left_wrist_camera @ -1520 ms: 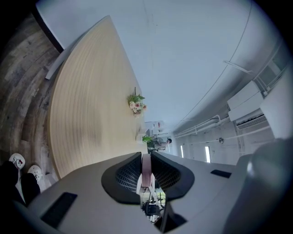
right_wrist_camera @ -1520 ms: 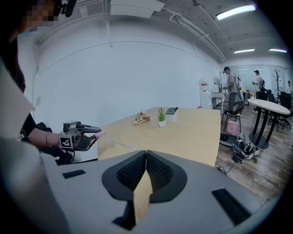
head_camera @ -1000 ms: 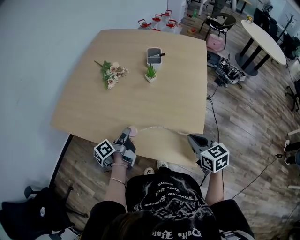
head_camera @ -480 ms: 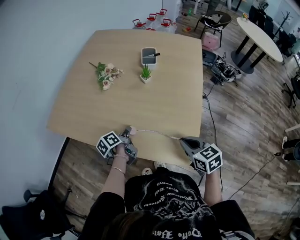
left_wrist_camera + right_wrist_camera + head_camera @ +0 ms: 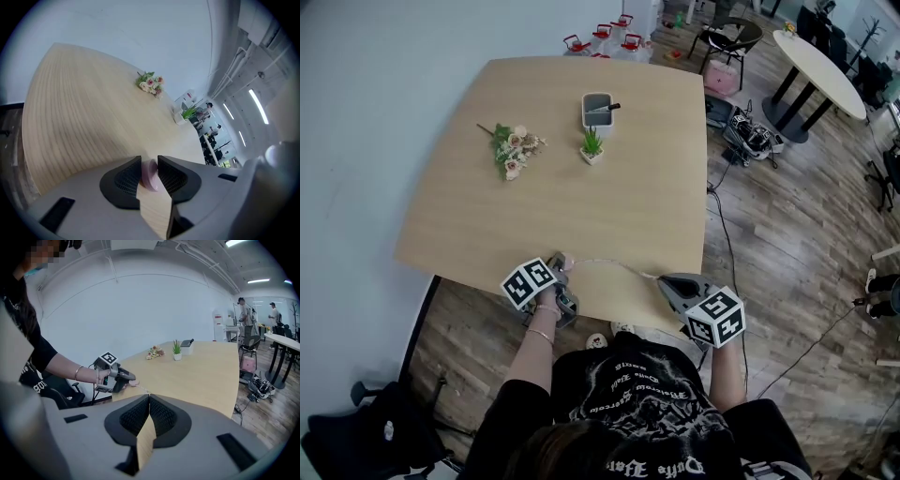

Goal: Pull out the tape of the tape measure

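**Head view: tape (image 5: 617, 266) drawn out along the table's (image 5: 487, 225) near edge**

At the left of that near edge we see the left gripper (image 5: 557, 267), tipped down toward the table. Its jaws have just been opening. In the left gripper view the pink tape measure (image 5: 566, 260) sits between them, down at the table top. It fills the gap and touches both pads as far as we can tell. From it the thin tape runs right, just inside the near edge, to the right gripper (image 5: 666, 279) by the table's near right corner. In the right gripper view we find those jaws clenched together on the tape's end. Toward the table's far edge lie flowers (image 5: 511, 150). Right of them stands a small plant (image 5: 592, 148) with a grey box (image 5: 598, 111) just behind it.
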`<state>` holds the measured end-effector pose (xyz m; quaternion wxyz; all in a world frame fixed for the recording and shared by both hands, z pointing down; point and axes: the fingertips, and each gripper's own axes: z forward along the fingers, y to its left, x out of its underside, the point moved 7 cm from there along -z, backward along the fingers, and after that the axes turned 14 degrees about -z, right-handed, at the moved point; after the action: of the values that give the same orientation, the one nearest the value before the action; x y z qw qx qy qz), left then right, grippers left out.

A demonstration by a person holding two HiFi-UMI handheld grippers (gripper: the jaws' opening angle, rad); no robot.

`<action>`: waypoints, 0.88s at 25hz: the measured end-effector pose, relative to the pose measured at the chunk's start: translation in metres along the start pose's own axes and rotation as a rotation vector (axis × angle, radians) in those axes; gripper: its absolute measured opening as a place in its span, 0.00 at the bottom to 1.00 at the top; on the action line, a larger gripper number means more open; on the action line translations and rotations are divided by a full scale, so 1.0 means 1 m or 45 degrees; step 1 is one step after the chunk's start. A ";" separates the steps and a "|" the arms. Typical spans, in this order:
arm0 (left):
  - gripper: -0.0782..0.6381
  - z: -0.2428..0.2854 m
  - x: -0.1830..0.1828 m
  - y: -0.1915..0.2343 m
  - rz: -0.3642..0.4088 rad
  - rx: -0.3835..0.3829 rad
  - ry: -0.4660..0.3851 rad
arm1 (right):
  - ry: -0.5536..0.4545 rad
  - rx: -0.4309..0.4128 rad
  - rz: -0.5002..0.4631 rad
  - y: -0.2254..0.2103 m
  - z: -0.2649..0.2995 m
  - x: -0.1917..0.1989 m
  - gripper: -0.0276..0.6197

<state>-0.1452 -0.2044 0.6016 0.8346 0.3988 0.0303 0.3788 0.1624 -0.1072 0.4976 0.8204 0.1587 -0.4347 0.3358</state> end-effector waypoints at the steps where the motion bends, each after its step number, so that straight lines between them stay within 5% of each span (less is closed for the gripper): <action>1: 0.27 0.000 0.000 -0.001 0.017 -0.008 -0.007 | 0.003 0.000 -0.001 0.000 0.000 0.001 0.07; 6: 0.46 -0.004 -0.003 -0.010 0.100 -0.005 -0.068 | 0.003 0.004 0.003 0.000 -0.001 0.002 0.07; 16: 0.47 -0.056 -0.023 -0.009 0.197 0.029 -0.338 | 0.036 0.062 0.041 -0.013 0.004 0.008 0.07; 22: 0.47 -0.101 -0.026 0.017 0.151 0.061 -0.466 | 0.114 0.108 0.157 -0.034 0.020 0.025 0.07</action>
<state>-0.2093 -0.1498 0.5383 0.7926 0.4818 -0.1365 0.3478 0.1839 -0.1327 0.5304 0.8092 0.1512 -0.3920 0.4106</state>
